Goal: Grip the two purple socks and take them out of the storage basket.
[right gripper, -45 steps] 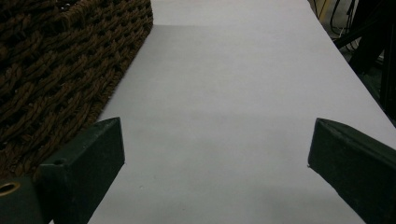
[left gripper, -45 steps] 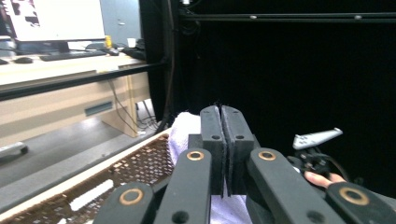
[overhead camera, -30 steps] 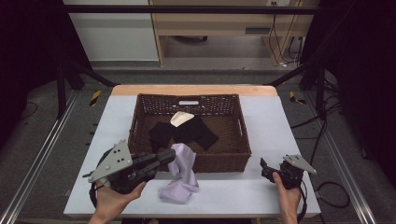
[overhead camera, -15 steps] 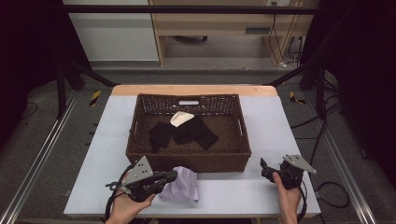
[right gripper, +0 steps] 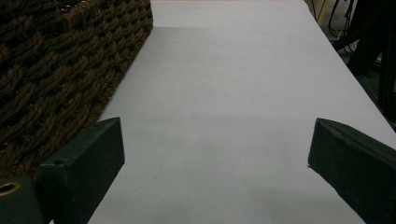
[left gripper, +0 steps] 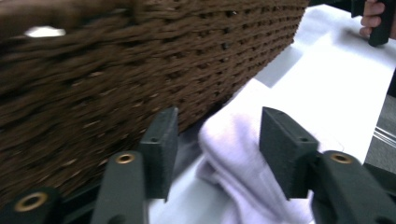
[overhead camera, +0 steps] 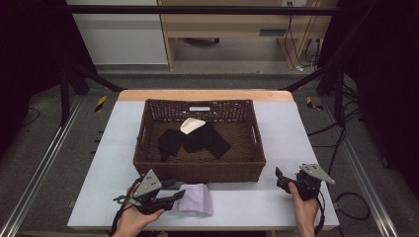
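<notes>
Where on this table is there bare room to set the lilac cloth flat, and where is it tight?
Free: the white table between the lilac cloth and the right tongs, and the strip right of the wicker basket. Tight: the near edge, where the open left tongs straddle the cloth against the basket.

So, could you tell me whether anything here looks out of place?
One lilac cloth lies crumpled on the table against the front of the wicker basket, while the other cloths sit inside the basket. The left hand-held gripper is open around it.

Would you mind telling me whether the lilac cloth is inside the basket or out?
Out: the lilac cloth lies on the table before the basket.
</notes>
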Demonstrator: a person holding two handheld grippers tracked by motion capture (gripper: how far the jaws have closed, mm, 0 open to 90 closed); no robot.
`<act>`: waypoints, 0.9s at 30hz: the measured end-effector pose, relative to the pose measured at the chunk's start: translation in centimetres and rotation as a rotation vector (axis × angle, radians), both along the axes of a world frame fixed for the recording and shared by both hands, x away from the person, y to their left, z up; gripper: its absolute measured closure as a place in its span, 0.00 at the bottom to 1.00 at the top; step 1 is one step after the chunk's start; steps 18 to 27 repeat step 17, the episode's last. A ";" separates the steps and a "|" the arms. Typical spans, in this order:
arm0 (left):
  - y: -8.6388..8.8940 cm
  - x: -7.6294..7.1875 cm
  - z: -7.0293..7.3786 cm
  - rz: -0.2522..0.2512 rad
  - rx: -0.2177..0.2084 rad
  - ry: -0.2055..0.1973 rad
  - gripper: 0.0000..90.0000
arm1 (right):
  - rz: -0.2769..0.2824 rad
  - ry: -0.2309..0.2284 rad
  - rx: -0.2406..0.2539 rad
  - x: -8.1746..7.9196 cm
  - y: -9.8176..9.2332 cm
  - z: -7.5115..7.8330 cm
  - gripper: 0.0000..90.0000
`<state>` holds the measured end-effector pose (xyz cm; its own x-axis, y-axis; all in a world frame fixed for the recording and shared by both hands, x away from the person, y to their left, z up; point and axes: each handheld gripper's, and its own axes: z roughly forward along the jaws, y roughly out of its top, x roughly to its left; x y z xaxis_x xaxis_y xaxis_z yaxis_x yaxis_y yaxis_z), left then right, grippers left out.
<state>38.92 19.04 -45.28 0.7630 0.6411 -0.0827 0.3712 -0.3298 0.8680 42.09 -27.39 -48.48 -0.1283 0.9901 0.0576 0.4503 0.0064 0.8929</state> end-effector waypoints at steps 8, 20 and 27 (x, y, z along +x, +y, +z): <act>3.2 -0.3 -0.4 0.085 -0.009 -0.017 0.42 | -0.003 0.003 0.007 0.0 -0.1 0.0 0.05; 5.9 -0.8 0.8 0.153 -0.058 -0.049 0.44 | 0.000 0.003 0.015 0.0 -0.2 0.0 0.04; 5.9 -0.8 0.8 0.153 -0.058 -0.049 0.44 | 0.000 0.003 0.015 0.0 -0.2 0.0 0.04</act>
